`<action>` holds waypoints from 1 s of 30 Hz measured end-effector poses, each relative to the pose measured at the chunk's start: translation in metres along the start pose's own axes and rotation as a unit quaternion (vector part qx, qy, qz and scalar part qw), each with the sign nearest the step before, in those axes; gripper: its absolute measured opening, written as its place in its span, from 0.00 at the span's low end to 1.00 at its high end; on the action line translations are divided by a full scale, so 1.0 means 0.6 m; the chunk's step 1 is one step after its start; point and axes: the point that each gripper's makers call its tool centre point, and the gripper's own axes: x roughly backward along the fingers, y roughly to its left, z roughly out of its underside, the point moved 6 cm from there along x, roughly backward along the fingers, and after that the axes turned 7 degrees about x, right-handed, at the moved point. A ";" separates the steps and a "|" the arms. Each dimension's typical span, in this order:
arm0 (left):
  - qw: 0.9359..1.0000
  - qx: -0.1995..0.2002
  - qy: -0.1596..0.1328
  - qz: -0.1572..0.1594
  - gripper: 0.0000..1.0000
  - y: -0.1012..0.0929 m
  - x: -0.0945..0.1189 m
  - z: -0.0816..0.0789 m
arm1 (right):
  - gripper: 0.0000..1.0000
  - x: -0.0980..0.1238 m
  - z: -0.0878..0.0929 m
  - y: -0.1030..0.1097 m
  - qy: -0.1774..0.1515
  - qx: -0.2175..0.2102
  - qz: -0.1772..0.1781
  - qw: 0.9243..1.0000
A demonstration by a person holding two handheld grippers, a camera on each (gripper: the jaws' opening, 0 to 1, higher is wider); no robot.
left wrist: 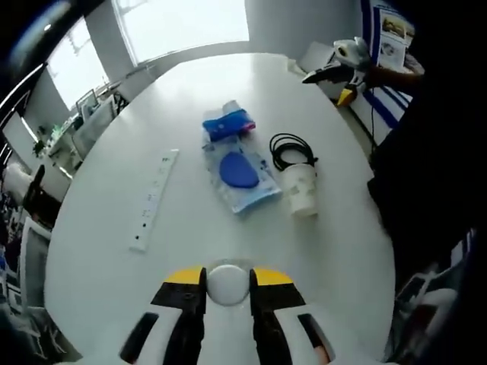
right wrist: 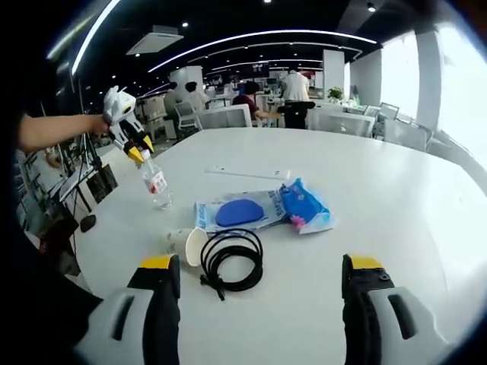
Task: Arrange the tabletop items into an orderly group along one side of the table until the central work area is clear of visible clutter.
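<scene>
My left gripper (left wrist: pixel 227 280) is shut on the white cap of a clear water bottle (right wrist: pixel 156 182); it also shows in the right gripper view (right wrist: pixel 137 148), holding the bottle by its top near the table edge. My right gripper (right wrist: pixel 262 283) is open, jaws wide apart, low over the white table (right wrist: pixel 396 198). Just ahead of it lie a black cable coil (right wrist: pixel 232 258) and a paper cup (right wrist: pixel 186 245) on its side. Beyond them are a blue mouse in a clear bag (right wrist: pixel 237 211), a blue packet (right wrist: pixel 304 205) and a white power strip (right wrist: pixel 247 172).
From above, the cup (left wrist: pixel 300 190), cable (left wrist: pixel 291 148), bagged mouse (left wrist: pixel 240 175), packet (left wrist: pixel 227 123) and power strip (left wrist: pixel 152 201) sit mid-table. The right gripper (left wrist: pixel 342 67) is at the far right edge. Chairs (right wrist: pixel 224 115) and seated people are behind.
</scene>
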 end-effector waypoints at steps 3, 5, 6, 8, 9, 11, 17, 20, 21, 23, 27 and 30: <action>1.000 0.000 0.001 0.003 0.20 0.003 -0.002 0.000 | 0.84 0.001 0.001 0.000 0.001 0.000 0.000 1.000; 1.000 0.006 0.002 0.001 0.20 0.004 -0.002 0.000 | 0.84 0.002 0.000 0.000 0.000 0.000 0.000 1.000; 1.000 0.003 -0.002 0.002 0.20 0.005 -0.003 -0.002 | 0.84 0.002 0.000 0.000 0.000 -0.001 -0.001 1.000; 1.000 0.000 -0.003 0.001 0.21 0.005 -0.004 -0.003 | 0.84 0.003 0.000 0.000 -0.001 0.000 0.000 1.000; 1.000 0.001 -0.001 -0.008 0.21 0.007 -0.005 -0.004 | 0.84 0.004 0.000 -0.001 -0.001 0.001 0.000 1.000; 1.000 -0.003 -0.001 -0.017 0.22 0.010 -0.004 -0.004 | 0.84 0.006 0.001 -0.002 -0.001 -0.001 0.001 1.000; 0.999 0.022 -0.014 -0.027 0.34 0.014 0.009 -0.007 | 0.85 0.011 -0.003 0.000 -0.022 -0.008 0.000 1.000; 0.997 0.050 -0.040 -0.037 0.42 0.013 0.018 -0.013 | 0.85 0.012 -0.009 0.005 -0.029 -0.008 0.000 1.000; 0.996 0.052 -0.048 -0.046 0.44 0.010 0.022 -0.016 | 0.86 0.011 -0.011 0.006 -0.032 -0.008 -0.002 0.999; 0.994 0.060 -0.067 -0.054 0.46 -0.001 0.029 -0.025 | 0.87 0.011 -0.016 0.010 -0.044 -0.011 -0.009 0.999; 0.989 0.070 -0.107 -0.077 0.50 -0.021 0.049 -0.042 | 0.97 0.013 -0.030 0.015 -0.076 -0.024 -0.014 0.997; 0.977 0.104 -0.149 -0.112 0.58 -0.040 0.068 -0.048 | 1.00 0.013 -0.033 0.012 -0.087 -0.033 -0.011 0.996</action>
